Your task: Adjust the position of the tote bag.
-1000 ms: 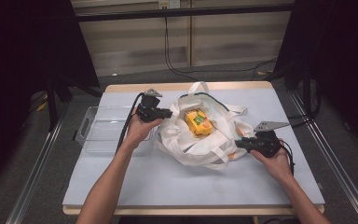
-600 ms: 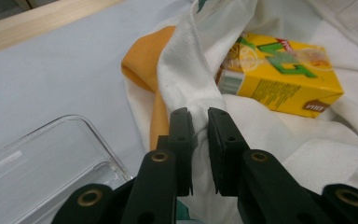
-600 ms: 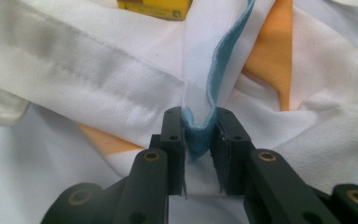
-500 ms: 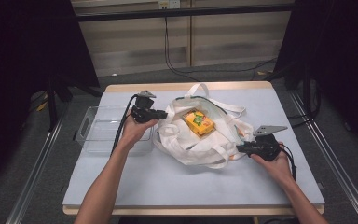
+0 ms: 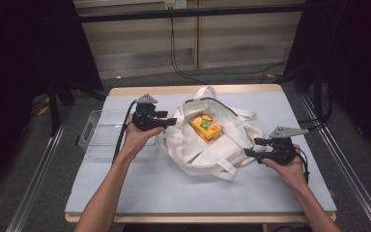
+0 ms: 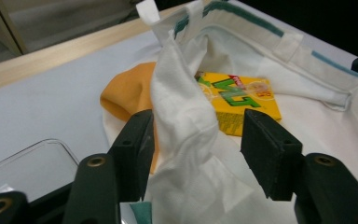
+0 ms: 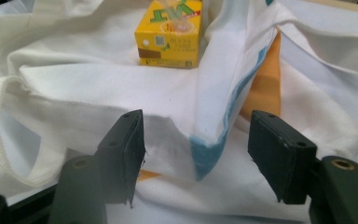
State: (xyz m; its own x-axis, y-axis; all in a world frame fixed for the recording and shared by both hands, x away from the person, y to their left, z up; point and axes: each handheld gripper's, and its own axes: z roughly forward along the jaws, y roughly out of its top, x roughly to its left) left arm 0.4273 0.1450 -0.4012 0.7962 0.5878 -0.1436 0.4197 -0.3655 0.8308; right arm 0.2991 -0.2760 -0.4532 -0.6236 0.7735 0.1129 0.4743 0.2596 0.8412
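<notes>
The white cloth tote bag (image 5: 207, 145) with teal-edged straps lies crumpled at the centre of the high view, on the pale blue table top (image 5: 174, 193). Inside its open mouth rests a yellow juice carton (image 5: 206, 127), lying flat.

My left gripper (image 5: 170, 122) sits at the bag's left edge, centre-left of the frame. In the left gripper view my jaws stand wide apart, with a raised fold of white cloth (image 6: 186, 126) between them, not pinched.

My right gripper (image 5: 249, 153) is at the bag's lower right edge. Its jaws are also wide, spanning a teal-trimmed corner (image 7: 205, 154) of the bag.

A clear plastic tray (image 5: 96, 140) lies left of my left hand.
</notes>
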